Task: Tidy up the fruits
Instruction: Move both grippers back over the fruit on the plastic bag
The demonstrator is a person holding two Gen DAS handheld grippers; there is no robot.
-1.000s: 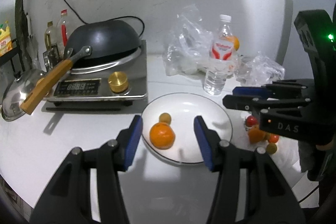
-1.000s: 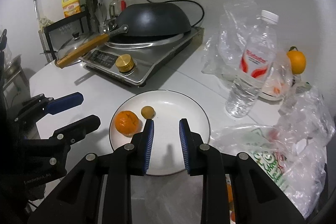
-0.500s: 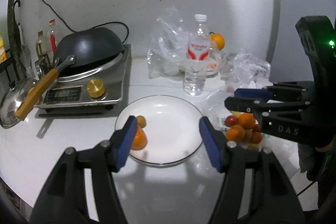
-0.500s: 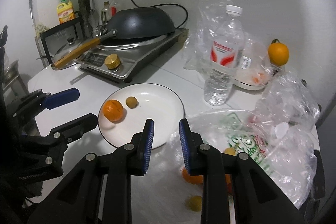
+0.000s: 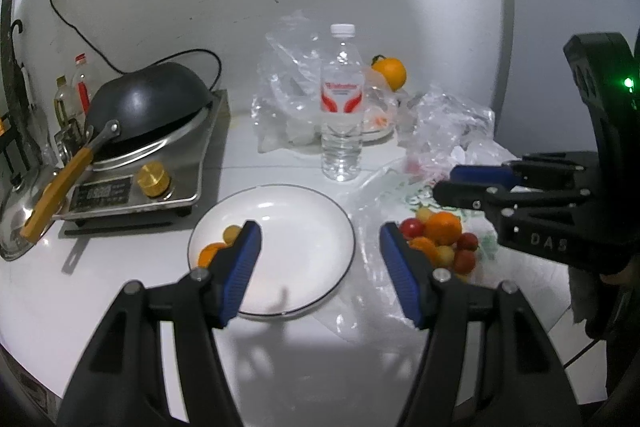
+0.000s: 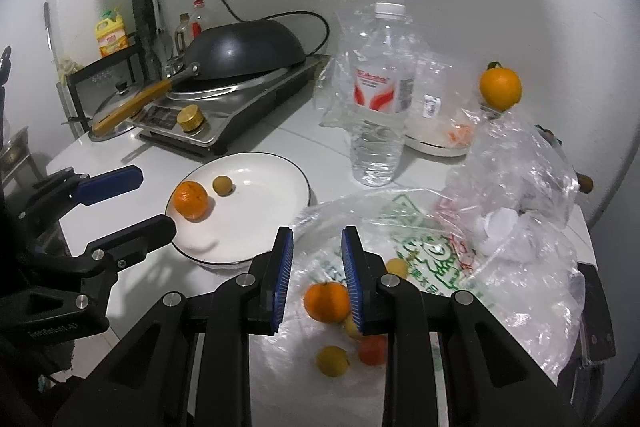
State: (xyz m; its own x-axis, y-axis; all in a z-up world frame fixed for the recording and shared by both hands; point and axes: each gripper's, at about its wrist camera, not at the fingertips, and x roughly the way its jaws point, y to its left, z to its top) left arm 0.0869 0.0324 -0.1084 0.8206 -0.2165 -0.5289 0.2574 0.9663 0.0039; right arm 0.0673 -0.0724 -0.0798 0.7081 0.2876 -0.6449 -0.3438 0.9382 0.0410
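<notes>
A white plate [image 5: 304,247] holds an orange [image 5: 210,253] and a small yellow fruit [image 5: 231,233] at its left side. My left gripper [image 5: 320,259] hovers open over the plate's near half, with nothing between its fingers. To the right, a pile of oranges and small red and yellow fruits [image 5: 440,239] lies on a clear plastic bag [image 6: 420,227]. My right gripper [image 6: 316,259] hangs just above that pile. It is shut and empty, with one orange [image 6: 326,301] lying on the bag below its fingers.
A water bottle [image 5: 340,123] stands behind the plate. An induction cooker with a black wok [image 5: 148,107] fills the back left. Crumpled clear bags [image 6: 520,179] and a bowl sit at the back right, with another orange [image 6: 500,89] on top.
Both grippers have shifted right, from over the plate toward the bag, and the fruit pile has come into view. The left jaws have spread wider. The right jaws stayed shut.
</notes>
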